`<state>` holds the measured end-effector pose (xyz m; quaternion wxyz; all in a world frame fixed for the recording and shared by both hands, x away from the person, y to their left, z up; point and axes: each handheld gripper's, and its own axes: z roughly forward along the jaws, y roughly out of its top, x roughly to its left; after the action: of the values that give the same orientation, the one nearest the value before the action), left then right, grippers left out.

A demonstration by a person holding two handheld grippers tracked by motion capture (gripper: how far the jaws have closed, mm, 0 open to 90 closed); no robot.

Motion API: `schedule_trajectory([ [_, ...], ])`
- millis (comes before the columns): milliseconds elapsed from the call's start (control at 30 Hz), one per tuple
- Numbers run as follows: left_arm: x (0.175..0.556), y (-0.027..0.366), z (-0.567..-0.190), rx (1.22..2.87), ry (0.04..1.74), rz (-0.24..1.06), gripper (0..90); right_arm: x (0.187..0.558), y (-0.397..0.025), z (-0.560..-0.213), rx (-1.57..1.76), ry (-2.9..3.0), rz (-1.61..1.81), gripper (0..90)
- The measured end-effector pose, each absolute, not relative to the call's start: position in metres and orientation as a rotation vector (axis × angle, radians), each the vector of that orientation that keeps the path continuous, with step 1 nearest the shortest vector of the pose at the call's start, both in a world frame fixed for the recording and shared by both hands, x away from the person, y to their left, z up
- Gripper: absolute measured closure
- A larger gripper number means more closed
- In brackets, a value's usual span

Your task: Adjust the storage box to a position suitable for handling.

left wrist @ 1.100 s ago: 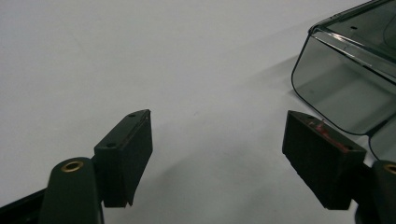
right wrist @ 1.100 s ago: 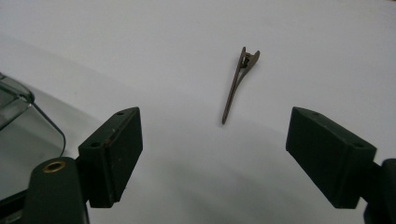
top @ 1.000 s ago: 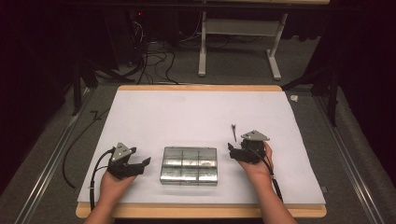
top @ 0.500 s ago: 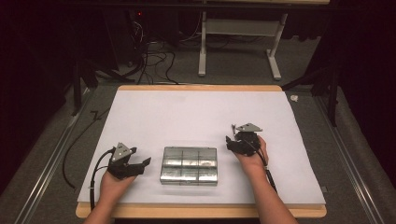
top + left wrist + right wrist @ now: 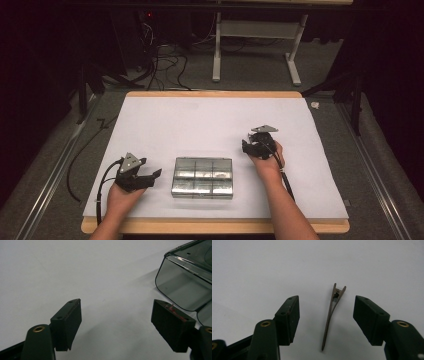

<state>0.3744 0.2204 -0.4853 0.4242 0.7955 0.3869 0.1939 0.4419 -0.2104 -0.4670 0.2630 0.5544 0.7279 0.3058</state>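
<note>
Surface: white sheet [image 5: 200,125] over my wooden table [image 5: 215,226], dark room beyond.
Right gripper [image 5: 326,312]: jaws wide, thin brown metal clip [image 5: 331,315] lying between them, untouched.
Left gripper [image 5: 116,322]: jaws wide, holding nothing; clear plastic compartment box [image 5: 185,282] ahead-right, cut off by the frame.

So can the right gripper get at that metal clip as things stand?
Probably yes. The right gripper has its jaws open with the clip lying flat on the white sheet between them, nothing in the way.

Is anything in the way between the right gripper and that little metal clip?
No, nothing visible. The clip lies on the bare white table cover, in the gap between the open jaws of the right gripper. The clear box sits off to the side.
</note>
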Motion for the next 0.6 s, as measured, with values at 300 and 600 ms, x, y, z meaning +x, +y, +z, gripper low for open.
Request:
schedule_trajectory([
  [300, 0.3746, 0.2203, -0.4854, 1.99, 0.967, 0.486, 24.7, 0.4488, -0.2128, -0.4727, 1.56, 1.976, 0.812, 57.0],
  [600, 0.3746, 0.2201, -0.4854, 1.993, 0.966, 0.484, 24.7, 0.4504, -0.213, -0.4759, 1.575, 1.989, 0.817, 67.5],
])
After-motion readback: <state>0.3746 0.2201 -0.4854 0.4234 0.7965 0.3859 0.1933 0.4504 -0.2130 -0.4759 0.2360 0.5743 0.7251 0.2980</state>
